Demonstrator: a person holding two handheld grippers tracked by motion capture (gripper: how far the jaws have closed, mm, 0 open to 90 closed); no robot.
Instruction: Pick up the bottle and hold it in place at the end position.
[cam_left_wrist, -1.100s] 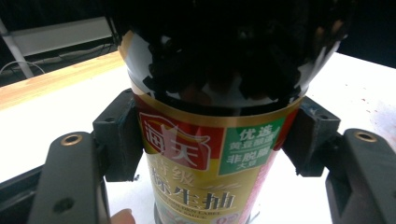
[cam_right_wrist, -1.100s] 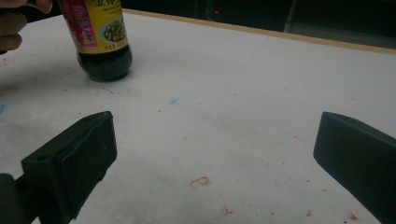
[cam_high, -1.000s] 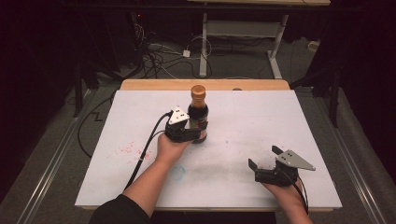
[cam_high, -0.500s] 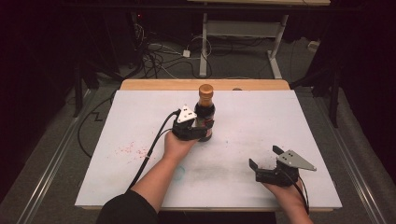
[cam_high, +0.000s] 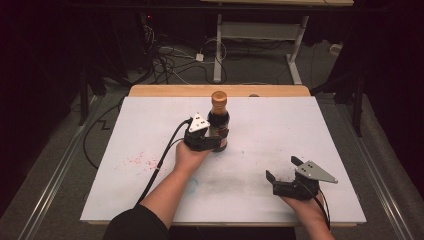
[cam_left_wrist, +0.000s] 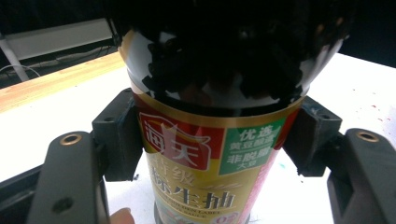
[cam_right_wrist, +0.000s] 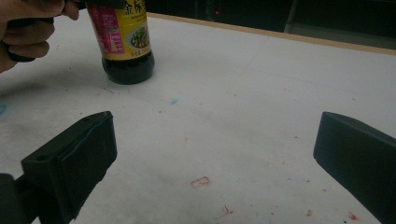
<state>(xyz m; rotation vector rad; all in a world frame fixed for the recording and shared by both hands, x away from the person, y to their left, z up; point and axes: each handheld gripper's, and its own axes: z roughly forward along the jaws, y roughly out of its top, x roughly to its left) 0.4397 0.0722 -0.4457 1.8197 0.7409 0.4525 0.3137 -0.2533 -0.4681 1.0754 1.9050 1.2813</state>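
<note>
A dark soy sauce bottle (cam_high: 219, 120) with a brown cap and a red and gold label stands upright near the middle of the white table top (cam_high: 125, 200). My left gripper (cam_high: 217, 142) is shut on its lower body. In the left gripper view the bottle (cam_left_wrist: 210, 158) sits between the two jaw pads (cam_left_wrist: 119, 135), which press on its sides. My right gripper (cam_high: 282, 168) rests at the front right, open and holding nothing. In the right gripper view its jaws stand wide apart over bare table, and the bottle (cam_right_wrist: 126, 42) stands on the table at upper left.
A wooden strip (cam_high: 165, 91) runs along the table's far edge. Red specks (cam_high: 135, 160) mark the white surface at the left, and small red marks (cam_right_wrist: 201, 182) lie ahead of the right gripper. Cables (cam_high: 170, 60) and desk legs sit on the floor behind.
The left gripper and the bottle shifted slightly to the right a second ago, then held still. The right gripper has not moved.
</note>
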